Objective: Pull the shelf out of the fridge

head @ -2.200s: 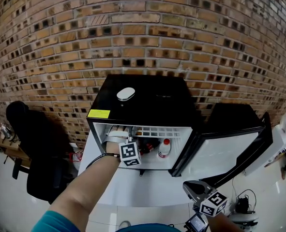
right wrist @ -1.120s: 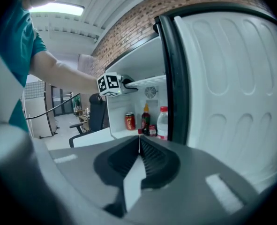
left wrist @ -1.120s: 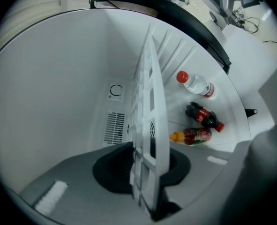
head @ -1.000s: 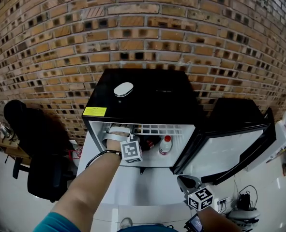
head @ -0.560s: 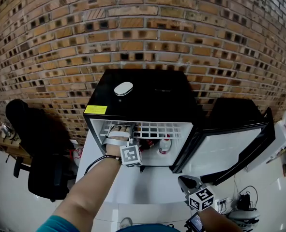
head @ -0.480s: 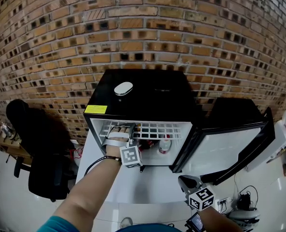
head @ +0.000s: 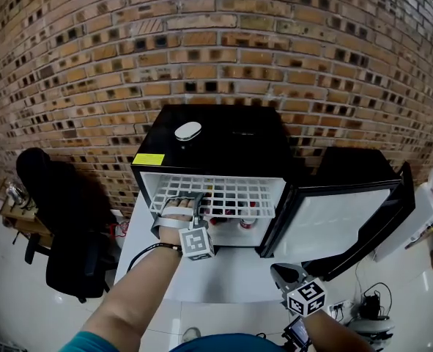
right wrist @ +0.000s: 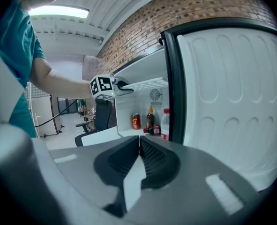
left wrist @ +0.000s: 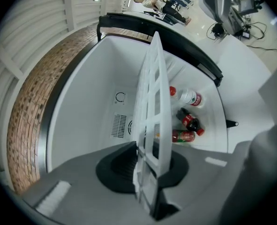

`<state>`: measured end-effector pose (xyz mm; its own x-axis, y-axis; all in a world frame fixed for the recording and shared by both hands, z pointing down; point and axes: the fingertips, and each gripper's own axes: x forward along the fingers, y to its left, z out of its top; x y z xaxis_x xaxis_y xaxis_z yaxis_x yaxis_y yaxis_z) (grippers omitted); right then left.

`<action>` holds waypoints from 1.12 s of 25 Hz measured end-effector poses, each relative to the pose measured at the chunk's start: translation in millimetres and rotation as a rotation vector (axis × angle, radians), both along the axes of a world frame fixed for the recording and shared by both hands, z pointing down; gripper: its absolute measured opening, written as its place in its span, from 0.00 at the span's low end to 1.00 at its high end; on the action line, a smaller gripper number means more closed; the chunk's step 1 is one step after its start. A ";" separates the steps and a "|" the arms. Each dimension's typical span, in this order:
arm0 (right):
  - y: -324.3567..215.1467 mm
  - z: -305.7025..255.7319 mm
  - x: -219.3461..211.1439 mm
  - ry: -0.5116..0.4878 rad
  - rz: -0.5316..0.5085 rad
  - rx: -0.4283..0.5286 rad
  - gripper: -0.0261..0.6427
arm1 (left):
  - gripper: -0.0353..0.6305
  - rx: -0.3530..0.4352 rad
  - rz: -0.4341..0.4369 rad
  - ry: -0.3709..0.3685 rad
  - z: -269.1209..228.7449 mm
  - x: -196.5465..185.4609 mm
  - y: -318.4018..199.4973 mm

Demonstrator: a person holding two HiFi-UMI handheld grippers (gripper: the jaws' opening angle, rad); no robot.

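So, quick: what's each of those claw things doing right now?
Left gripper: closed on the white wire shelf.
Right gripper: closed, holding nothing.

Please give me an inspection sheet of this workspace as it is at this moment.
Surface: white top bearing the fridge, door open.
Job's things: wire shelf partly drawn out.
Clutter: bottles inside; white oval object on fridge.
Grippers: left gripper shut on shelf's front edge; right gripper shut, empty.
Cables: black cable at left wrist; loose cables on floor.
Surroundings: brick wall, black chair.
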<state>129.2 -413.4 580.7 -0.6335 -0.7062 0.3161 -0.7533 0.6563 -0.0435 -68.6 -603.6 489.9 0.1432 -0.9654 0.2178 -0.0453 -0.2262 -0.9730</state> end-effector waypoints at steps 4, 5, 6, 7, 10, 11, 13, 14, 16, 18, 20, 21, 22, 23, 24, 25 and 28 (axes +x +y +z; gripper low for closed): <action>6.7 -5.8 3.5 0.002 -0.020 0.009 0.05 | 0.09 -0.008 -0.010 0.020 0.5 0.9 17.9; 7.9 -8.0 5.4 0.001 -0.023 0.012 0.05 | 0.09 -0.013 -0.007 0.030 -0.2 2.5 22.4; 9.4 -9.8 7.1 0.001 -0.027 0.015 0.05 | 0.09 -0.016 -0.009 0.035 -1.0 3.2 26.9; 11.2 -11.2 8.4 0.001 -0.032 0.017 0.05 | 0.09 -0.020 -0.015 0.038 -1.4 2.8 31.7; 17.8 -14.5 13.1 0.000 -0.051 0.024 0.05 | 0.09 -0.029 -0.045 0.047 -1.6 -0.2 45.5; 19.9 -15.9 15.4 -0.001 -0.057 0.028 0.05 | 0.09 -0.027 -0.052 0.048 -1.7 -0.6 49.4; 24.0 -18.9 19.9 -0.003 -0.073 0.037 0.05 | 0.09 -0.028 -0.071 0.054 -3.3 -1.4 59.0; 26.2 -20.0 22.1 -0.004 -0.082 0.042 0.05 | 0.09 -0.030 -0.082 0.056 -4.0 -1.7 64.7; 31.3 -20.8 26.9 -0.005 -0.099 0.048 0.05 | 0.09 -0.041 -0.100 0.063 -4.4 -0.6 77.8; 37.1 -20.8 31.9 -0.006 -0.117 0.052 0.05 | 0.09 -0.071 -0.110 0.089 -0.4 4.0 92.9; 42.6 -20.0 36.3 -0.003 -0.136 0.056 0.05 | 0.10 -0.098 -0.124 0.118 8.2 7.9 108.4; 44.8 -19.0 38.2 0.000 -0.143 0.056 0.05 | 0.09 -0.105 -0.131 0.117 13.2 8.1 116.4; 46.8 -17.8 39.9 0.003 -0.148 0.055 0.05 | 0.09 -0.112 -0.135 0.106 18.8 7.8 124.7; 48.9 -16.7 41.4 0.006 -0.149 0.053 0.05 | 0.10 -0.120 -0.132 0.088 24.6 7.6 133.3; 51.4 -15.7 42.5 0.008 -0.150 0.051 0.05 | 0.10 -0.127 -0.126 0.073 30.2 7.4 141.8; 54.3 -14.8 42.9 0.010 -0.150 0.050 0.05 | 0.10 -0.135 -0.120 0.063 35.6 6.9 150.0; 62.8 -12.2 40.7 0.014 -0.149 0.047 0.05 | 0.09 -0.155 -0.107 0.043 51.1 2.5 172.8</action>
